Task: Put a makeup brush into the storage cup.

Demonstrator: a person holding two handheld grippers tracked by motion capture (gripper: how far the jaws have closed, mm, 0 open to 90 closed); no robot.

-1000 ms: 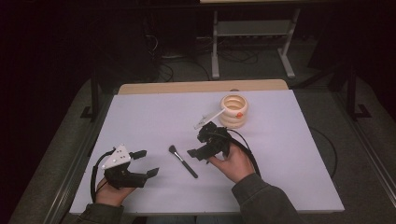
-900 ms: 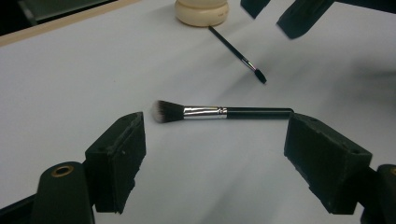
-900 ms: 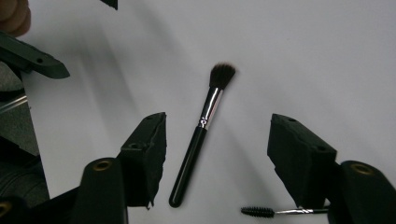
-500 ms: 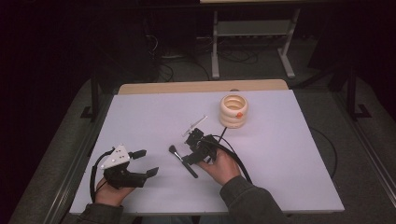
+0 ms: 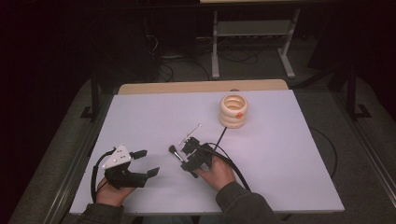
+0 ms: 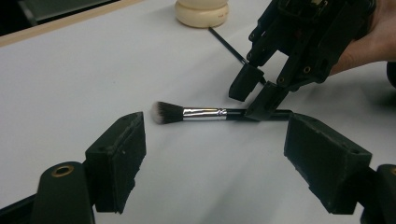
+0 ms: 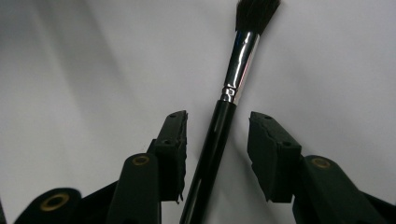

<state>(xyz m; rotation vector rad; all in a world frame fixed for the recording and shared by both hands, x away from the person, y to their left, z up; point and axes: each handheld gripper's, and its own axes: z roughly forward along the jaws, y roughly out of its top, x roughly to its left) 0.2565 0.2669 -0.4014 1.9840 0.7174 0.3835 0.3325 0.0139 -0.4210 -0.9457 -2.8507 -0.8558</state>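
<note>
Closing in on the makeup brush (image 7: 219, 135) right now: the right gripper (image 7: 217, 140) is straddling its black handle, jaws just been narrowing, but there's a gap on both sides, so nothing's pinched yet. The brush is lying flat on the white table (image 5: 154, 112), between the two hands, bristles pointing away from the right one. I'd say keep the pads square to the handle and squeeze behind the shiny metal ferrule, since that glossy round stick is probably going to roll or skate if one pad hits first. The left gripper (image 6: 215, 154) is hanging wide open just beside the brush, holding nothing. The ribbed cream holder (image 5: 234, 111) is sitting further back, with a thin black stick (image 5: 221, 136) and a white one (image 5: 190, 133) lying near it.
</note>
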